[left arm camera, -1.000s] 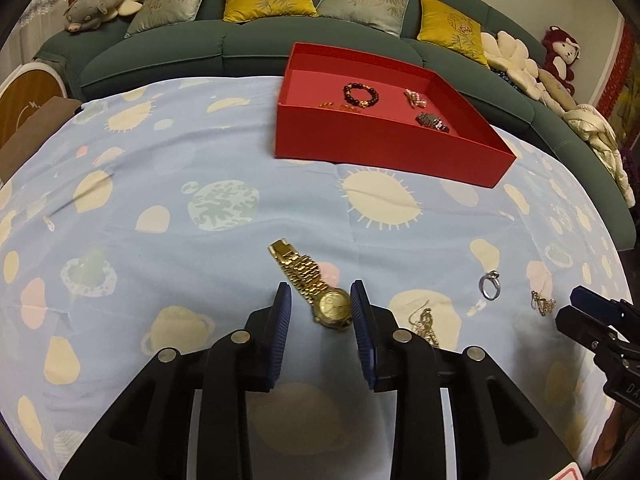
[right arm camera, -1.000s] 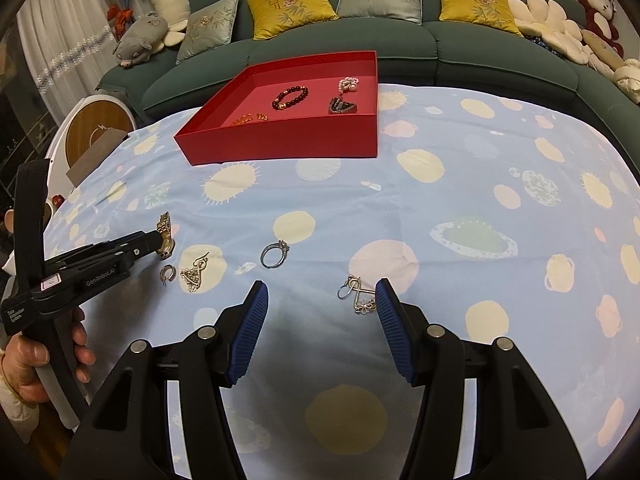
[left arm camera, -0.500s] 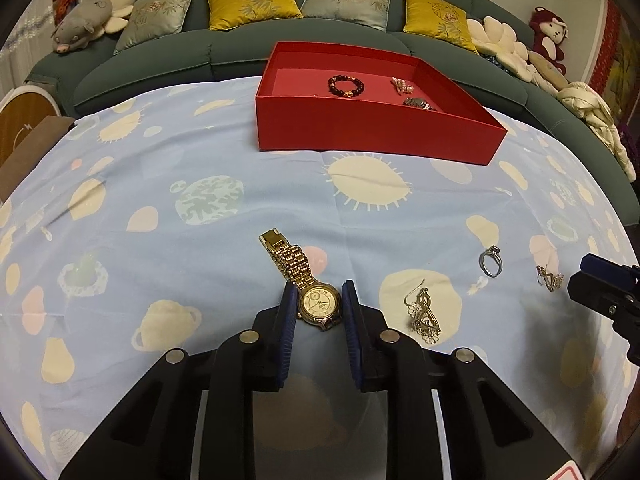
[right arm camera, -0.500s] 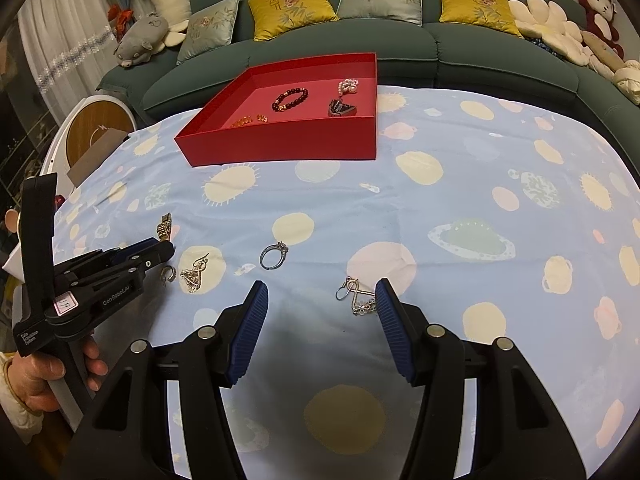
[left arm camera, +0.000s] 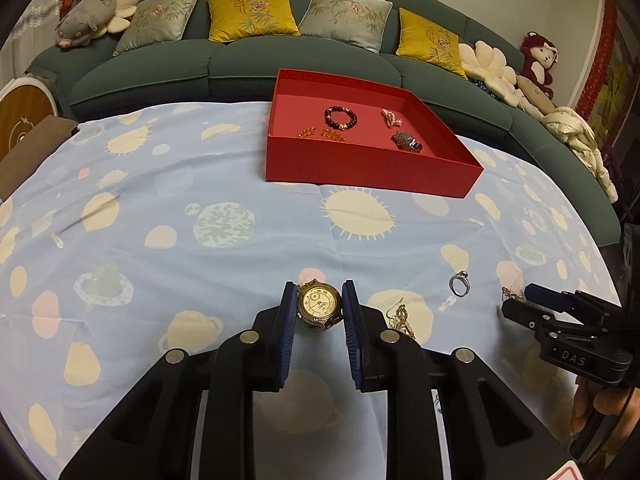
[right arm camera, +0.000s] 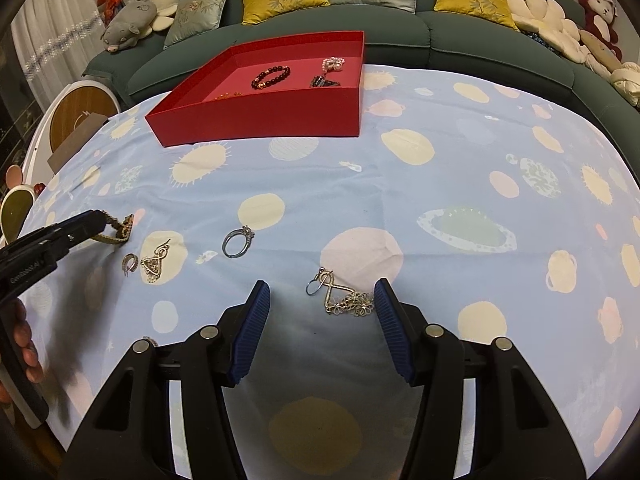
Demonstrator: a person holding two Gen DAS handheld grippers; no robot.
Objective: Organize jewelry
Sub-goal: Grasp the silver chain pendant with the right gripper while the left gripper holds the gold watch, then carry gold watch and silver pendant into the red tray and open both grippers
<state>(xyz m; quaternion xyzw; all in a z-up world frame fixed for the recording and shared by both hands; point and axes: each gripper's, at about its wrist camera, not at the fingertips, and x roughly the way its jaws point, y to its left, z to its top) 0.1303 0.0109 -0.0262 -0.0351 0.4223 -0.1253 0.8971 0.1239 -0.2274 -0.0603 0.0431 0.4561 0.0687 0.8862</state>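
Observation:
My left gripper (left arm camera: 316, 300) is shut on a gold watch (left arm camera: 320, 307), its pads pressing both sides of the round case with the dial facing the camera. In the right wrist view the left gripper (right arm camera: 96, 222) holds the watch strap (right arm camera: 118, 234) drooping to the cloth. My right gripper (right arm camera: 322, 284) stands open low over a silver chain necklace (right arm camera: 340, 300), which lies between its fingers close to the right pad. A red tray (left arm camera: 372, 168) at the back holds a dark bead bracelet (left arm camera: 340, 118), a metal watch (left arm camera: 406, 142) and small pieces.
On the blue patterned cloth lie a silver ring (right arm camera: 238, 240), a pendant earring (right arm camera: 154, 264) and a small hoop (right arm camera: 130, 264). A green sofa (left arm camera: 240, 64) with cushions curves behind the table. A round wooden side table (right arm camera: 76, 114) stands at the left.
The left gripper closed on the watch case and raised it slightly, so the strap no longer lies stretched out on the cloth. The right gripper stayed where it was.

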